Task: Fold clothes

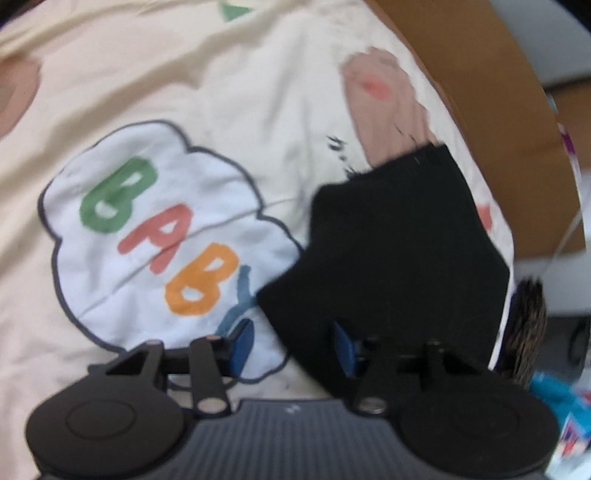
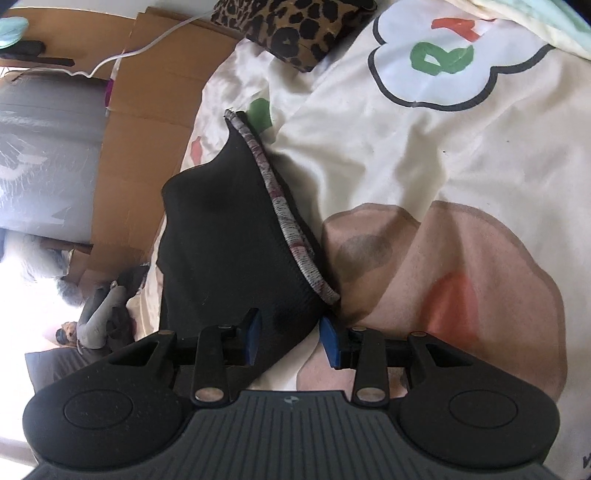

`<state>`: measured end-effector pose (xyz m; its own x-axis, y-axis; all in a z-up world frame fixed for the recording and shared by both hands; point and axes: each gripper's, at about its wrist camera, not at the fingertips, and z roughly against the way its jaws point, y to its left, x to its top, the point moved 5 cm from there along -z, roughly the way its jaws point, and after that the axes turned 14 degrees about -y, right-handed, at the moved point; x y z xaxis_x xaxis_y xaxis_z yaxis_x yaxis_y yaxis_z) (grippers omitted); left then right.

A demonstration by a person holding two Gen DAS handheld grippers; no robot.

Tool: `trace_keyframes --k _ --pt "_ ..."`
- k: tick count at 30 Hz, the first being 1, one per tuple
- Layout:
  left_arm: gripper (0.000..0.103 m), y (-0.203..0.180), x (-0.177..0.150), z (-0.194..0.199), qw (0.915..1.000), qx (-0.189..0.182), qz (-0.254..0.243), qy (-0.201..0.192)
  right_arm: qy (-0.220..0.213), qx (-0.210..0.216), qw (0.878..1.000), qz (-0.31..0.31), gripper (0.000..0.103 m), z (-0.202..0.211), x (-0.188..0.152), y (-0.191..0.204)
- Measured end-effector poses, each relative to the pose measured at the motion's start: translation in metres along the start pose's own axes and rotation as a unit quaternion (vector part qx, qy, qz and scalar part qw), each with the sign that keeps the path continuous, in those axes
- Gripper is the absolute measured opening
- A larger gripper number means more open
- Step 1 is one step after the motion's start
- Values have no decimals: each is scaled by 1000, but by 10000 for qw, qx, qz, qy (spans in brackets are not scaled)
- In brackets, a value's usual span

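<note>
A black garment (image 1: 399, 236) lies on a cream bed sheet (image 1: 229, 74) printed with a "BABY" cloud, near the sheet's right edge. My left gripper (image 1: 294, 345) hovers low over the garment's near corner, jaws apart. Its left blue pad is over bare sheet and clear of the cloth, and its right pad is over the black fabric. In the right wrist view the same black garment (image 2: 221, 236) shows a grey-and-maroon banded hem (image 2: 284, 218). Its near corner lies loosely between the spread blue pads of my right gripper (image 2: 290, 338), with no squeeze visible.
Flattened cardboard (image 2: 147, 147) runs along the bed's edge, with a white cable (image 2: 147, 48) across it. A leopard-print cushion (image 2: 291, 29) rests on the sheet (image 2: 406, 155) beyond the garment. A person (image 2: 96, 317) is far off at the left. Blue packaging (image 1: 557, 395) lies off the bed.
</note>
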<state>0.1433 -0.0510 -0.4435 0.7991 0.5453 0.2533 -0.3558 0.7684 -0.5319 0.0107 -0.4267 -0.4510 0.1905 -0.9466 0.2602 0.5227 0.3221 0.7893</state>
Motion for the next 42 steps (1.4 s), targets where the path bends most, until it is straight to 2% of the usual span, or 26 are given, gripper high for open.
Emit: trace_keyframes --k 5,7,9,10,11,12,13,19,23,24,27,34,39,42 --pt "51 8 -6 2 9987 -106 435 -230 -100 -51 9991 -418 36 -6 -1 -11" --pt "51 11 -8 2 9975 -129 624 -316 -142 -42 9982 -577 28 -7 -1 -15" --pt "48 13 -8 3 9963 -114 770 -368 -170 -11 9968 -776 14 -8 -1 -18" --pt "41 11 -7 3 9962 -126 766 -385 -181 -2 9963 -835 12 -8 0 -18" --pt "20 9 -7 4 9963 -175 740 -409 -188 3 9966 -805 9 -8 1 -16" --pt "11 7 -6 4 9963 -259 716 -390 -195 9 9969 -764 7 -8 1 -14" --pt "9 3 -6 4 9964 -350 690 -347 -214 34 9972 -710 6 -7 3 -11" --pt "10 1 1 13 9953 -506 740 -372 -322 279 9973 -602 6 2 12 6" --pt "31 14 -5 16 9946 -347 907 -362 -302 161 9975 -626 11 2 11 -1" --pt "32 18 -8 15 9943 -319 961 -334 -291 104 9975 -628 16 1 10 -4" --pt "32 24 -17 12 9923 -353 1151 -273 -309 64 9970 -710 21 1 7 -13" --pt "34 28 -14 1 9888 -476 1382 -312 -247 207 9963 -801 21 -7 9 -20" --pt "35 22 2 -6 9878 -574 1397 -377 -253 252 9955 -875 21 -16 9 -18" --pt "38 19 11 -16 9873 -644 1403 -375 -289 264 9941 -1014 21 -21 9 -16"
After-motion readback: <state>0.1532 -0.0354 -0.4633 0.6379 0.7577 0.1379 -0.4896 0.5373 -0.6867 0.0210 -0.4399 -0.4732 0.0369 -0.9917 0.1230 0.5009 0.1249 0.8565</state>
